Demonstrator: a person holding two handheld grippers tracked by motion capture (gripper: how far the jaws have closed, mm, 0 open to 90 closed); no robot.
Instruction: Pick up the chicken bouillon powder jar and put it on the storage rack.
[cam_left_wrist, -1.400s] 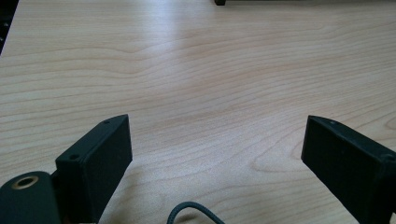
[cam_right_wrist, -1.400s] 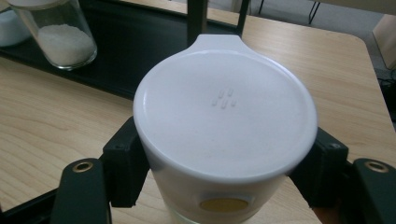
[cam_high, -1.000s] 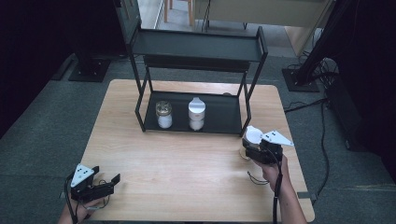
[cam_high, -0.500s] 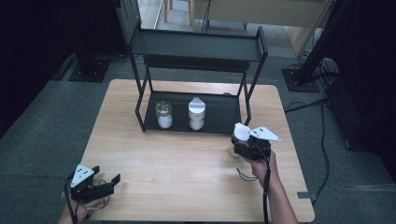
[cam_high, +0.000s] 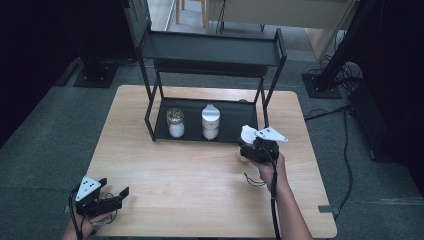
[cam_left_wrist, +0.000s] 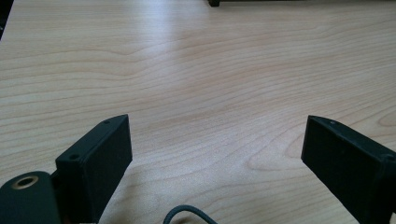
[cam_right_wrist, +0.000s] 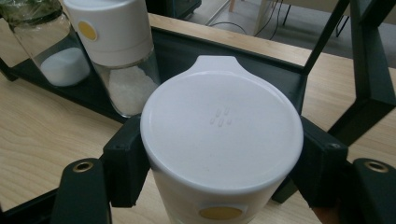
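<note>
1. A white-lidded jar (cam_right_wrist: 222, 140) is gripped by the right gripper (cam_right_wrist: 219, 163); its jaws are pressed against the two sides of the jar just under the lid, which has a small tab at its far edge and a cluster of tiny holes in its top.
2. In the high view the right gripper (cam_high: 246, 150) is seen over the table (cam_high: 165, 180), just in front of the right front corner of the black rack (cam_high: 215, 50), with the white jar lid (cam_high: 246, 133) visible at its front.
3. A yellow round sticker (cam_right_wrist: 220, 213) is seen on the held jar's lid wall, facing the camera.
4. On the rack's lower tray (cam_high: 232, 131) two other containers are stood side by side: a white-capped shaker (cam_high: 210, 121) with white grains, and to its left a glass jar (cam_high: 175, 122) with a white powder at its bottom.
5. In the right gripper view the shaker (cam_right_wrist: 116, 51) is seen close behind the held jar, apart from it.
6. The left gripper (cam_high: 112, 200) is held at the near left corner of the table, well apart from the rack; its jaws are spread wide with only bare wood between them (cam_left_wrist: 215, 135).
7. The rack's upper shelf (cam_high: 210, 47) is seen above the tray.
</note>
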